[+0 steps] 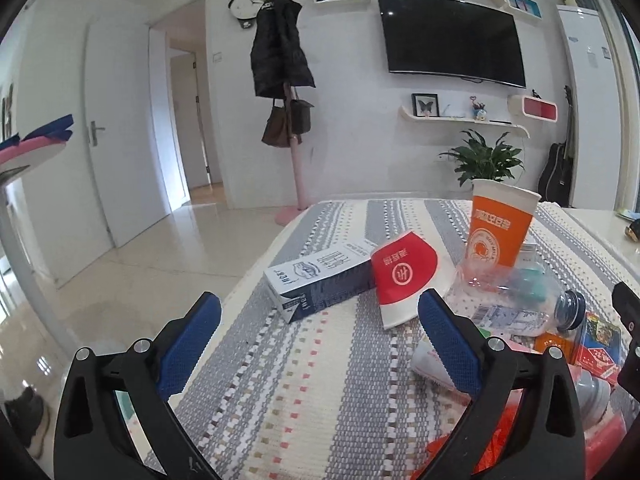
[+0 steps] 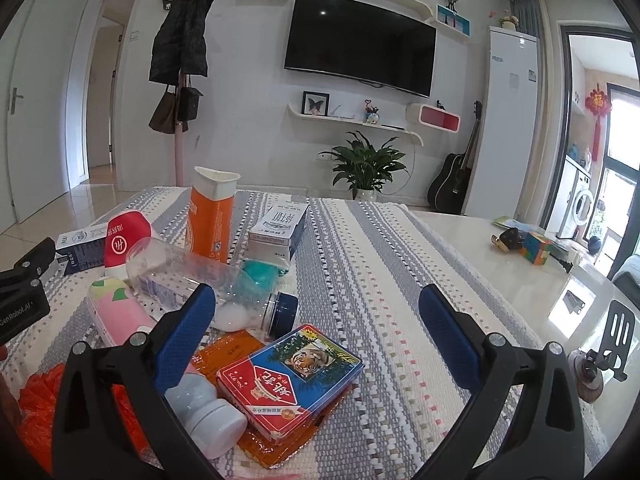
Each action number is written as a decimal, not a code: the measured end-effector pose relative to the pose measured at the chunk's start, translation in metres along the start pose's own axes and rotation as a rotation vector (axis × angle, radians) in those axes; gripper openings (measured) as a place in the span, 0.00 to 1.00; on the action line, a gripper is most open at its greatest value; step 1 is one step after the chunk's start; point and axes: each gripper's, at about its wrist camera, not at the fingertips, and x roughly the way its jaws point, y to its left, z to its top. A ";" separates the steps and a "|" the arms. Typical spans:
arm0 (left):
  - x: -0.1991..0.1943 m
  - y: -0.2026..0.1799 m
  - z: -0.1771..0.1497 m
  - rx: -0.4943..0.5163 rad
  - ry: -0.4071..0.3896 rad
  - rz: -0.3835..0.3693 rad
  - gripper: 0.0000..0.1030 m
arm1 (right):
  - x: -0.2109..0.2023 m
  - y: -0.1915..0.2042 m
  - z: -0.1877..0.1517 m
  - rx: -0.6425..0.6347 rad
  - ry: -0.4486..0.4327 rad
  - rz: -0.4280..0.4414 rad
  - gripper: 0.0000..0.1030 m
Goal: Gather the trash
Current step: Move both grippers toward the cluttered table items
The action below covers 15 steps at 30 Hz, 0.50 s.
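Note:
Trash lies on a striped tablecloth [image 1: 304, 364]. In the left wrist view: a blue-white carton [image 1: 320, 280] on its side, a flattened red-white cup [image 1: 408, 276], a tall orange cup [image 1: 500, 228] upright, and a clear plastic bottle [image 1: 524, 304] lying down. My left gripper [image 1: 320, 340] is open and empty, above the cloth in front of the carton. In the right wrist view my right gripper [image 2: 316, 340] is open and empty above a red-blue card box [image 2: 292, 376], with a pink-white bottle [image 2: 160, 356] under its left finger, the clear bottle [image 2: 208, 280] and the orange cup [image 2: 212, 220] beyond.
A second white-blue carton [image 2: 280, 228] and a teal wad [image 2: 260, 272] lie mid-table. An orange bag [image 2: 36, 412] is at the near left. On the bare tabletop [image 2: 480, 240] to the right are a Rubik's cube [image 2: 538, 246] and a phone stand [image 2: 608, 352]. The left table edge [image 1: 256, 264] drops to the floor.

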 end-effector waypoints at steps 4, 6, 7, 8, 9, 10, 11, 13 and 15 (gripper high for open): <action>0.004 0.001 0.000 -0.006 0.016 0.005 0.93 | 0.001 0.000 0.000 -0.001 0.002 0.003 0.94; 0.004 0.000 -0.001 0.000 0.016 0.006 0.93 | 0.001 -0.001 -0.001 0.003 0.002 0.006 0.94; 0.004 -0.001 -0.001 0.003 0.015 0.006 0.93 | 0.001 -0.001 -0.001 0.003 0.002 0.005 0.94; 0.004 -0.001 -0.001 0.005 0.015 0.007 0.93 | 0.001 -0.001 -0.001 0.003 0.002 0.005 0.94; 0.005 -0.001 -0.001 0.007 0.017 0.006 0.93 | 0.002 0.000 -0.001 0.002 0.003 0.004 0.94; 0.005 -0.001 -0.001 0.008 0.018 0.006 0.93 | 0.002 0.000 -0.001 0.000 0.003 0.003 0.94; 0.005 -0.001 -0.001 0.008 0.020 0.006 0.93 | 0.002 0.000 -0.001 0.000 0.003 0.003 0.94; 0.006 -0.002 -0.001 0.008 0.022 0.004 0.93 | 0.003 0.002 -0.001 -0.004 0.006 -0.003 0.94; 0.007 -0.002 -0.002 0.010 0.024 0.003 0.93 | 0.003 0.002 -0.001 -0.008 0.011 -0.008 0.94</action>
